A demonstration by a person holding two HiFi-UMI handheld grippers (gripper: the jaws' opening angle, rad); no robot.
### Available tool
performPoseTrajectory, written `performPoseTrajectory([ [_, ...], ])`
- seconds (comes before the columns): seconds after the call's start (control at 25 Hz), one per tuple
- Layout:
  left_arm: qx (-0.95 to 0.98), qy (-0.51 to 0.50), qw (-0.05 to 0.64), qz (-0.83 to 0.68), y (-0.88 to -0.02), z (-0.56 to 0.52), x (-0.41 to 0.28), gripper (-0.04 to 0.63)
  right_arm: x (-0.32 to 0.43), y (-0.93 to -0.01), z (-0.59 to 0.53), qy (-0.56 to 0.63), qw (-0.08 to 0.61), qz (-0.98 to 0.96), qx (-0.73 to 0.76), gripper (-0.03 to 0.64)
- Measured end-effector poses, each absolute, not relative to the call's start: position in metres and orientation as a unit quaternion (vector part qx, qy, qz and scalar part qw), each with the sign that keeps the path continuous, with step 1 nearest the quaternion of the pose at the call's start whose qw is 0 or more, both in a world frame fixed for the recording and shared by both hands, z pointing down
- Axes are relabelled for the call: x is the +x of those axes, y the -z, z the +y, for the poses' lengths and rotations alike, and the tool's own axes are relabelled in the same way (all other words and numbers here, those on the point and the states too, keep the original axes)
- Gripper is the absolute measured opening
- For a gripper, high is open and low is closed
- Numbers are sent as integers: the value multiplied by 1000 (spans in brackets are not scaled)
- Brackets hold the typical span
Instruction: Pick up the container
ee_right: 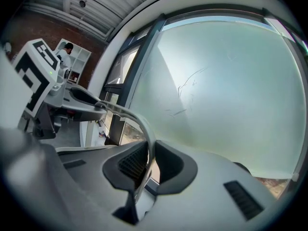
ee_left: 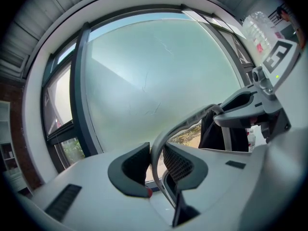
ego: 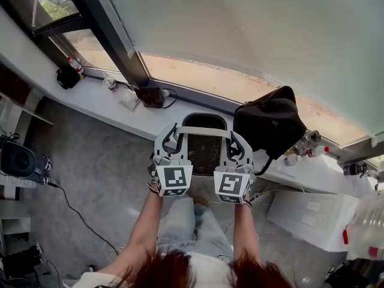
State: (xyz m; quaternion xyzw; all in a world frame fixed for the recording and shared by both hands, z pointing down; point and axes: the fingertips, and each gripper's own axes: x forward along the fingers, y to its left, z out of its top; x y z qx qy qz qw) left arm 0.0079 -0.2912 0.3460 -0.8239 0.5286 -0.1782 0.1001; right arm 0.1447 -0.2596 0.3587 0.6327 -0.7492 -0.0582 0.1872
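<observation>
No legible text, brand or number in any view.
Left gripper [ego: 168,141], right gripper [ego: 237,146]: marker cubes carry black-white square code patterns only, no letters.
Sill bottle [ego: 75,65]: red band, print too small to read.
Clear bottle [ego: 367,221] at lower right: red label patches, print blurred.

Long white window ledge [ego: 96,101] bearing 1 small red-capped bottle [ego: 74,64], a black pouch [ego: 68,77], a clear glass jar [ego: 110,83], a black box [ego: 150,96] and a large black bag [ego: 270,125]. Grey floor [ego: 102,173] below, crossed by a thin black cable [ego: 78,216].
</observation>
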Motion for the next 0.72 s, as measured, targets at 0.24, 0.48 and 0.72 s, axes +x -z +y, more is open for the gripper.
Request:
performPoseTrajectory([
  [0.24,-820,168,102,537,-319,-286,9,97,146,-327,-260,78,172,-749,635,61],
  [0.48,-817,159,107,543,-292,-280,6,97,142,-303,-253,84,156,-751,636,61],
  [0.72,-814,146,113,551,-263,-268,5,97,141,-274,-242,97,137,-752,637,61],
])
